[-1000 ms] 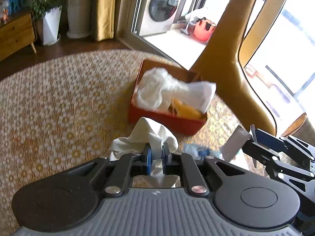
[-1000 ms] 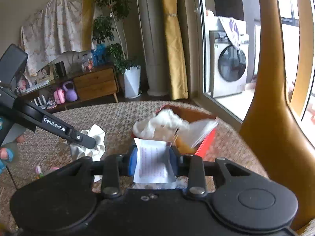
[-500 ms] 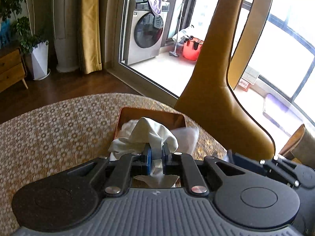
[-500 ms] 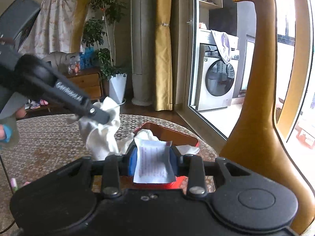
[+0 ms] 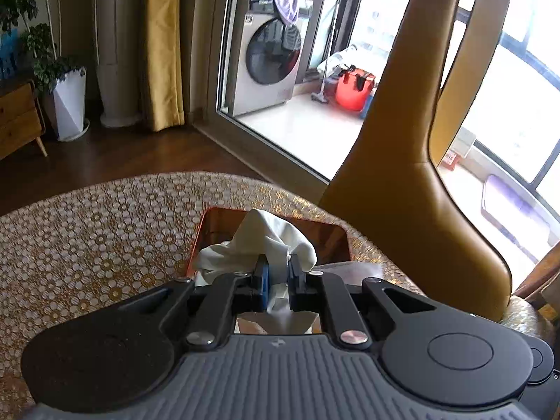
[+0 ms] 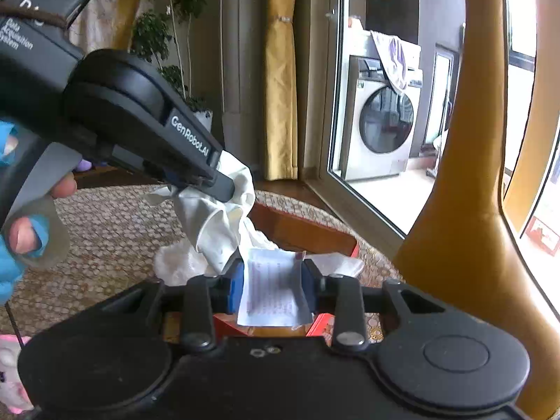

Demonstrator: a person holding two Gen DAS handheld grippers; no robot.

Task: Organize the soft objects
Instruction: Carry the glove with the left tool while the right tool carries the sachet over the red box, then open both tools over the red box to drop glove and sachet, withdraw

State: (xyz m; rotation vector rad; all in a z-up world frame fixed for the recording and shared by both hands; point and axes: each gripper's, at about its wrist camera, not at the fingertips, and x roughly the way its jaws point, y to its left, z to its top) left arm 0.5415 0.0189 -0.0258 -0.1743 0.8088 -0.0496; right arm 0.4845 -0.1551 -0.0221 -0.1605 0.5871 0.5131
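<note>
Carrying white cloth (image 5: pixel 269 241) clenched in left gripper (image 5: pixel 278 274) and paper packet (image 6: pixel 273 287) clamped in right gripper (image 6: pixel 273 285) above red box (image 6: pixel 304 227) on counter (image 5: pixel 87 231), already holding soft items; both releases pending.

My left wrist camera close behind its fingers, angled down over the bench (image 5: pixel 87 245) toward the red box (image 5: pixel 332 234), my right wrist camera likewise close, both sharing box, washing machine (image 6: pixel 381 119), golden chair (image 6: pixel 465 210).
</note>
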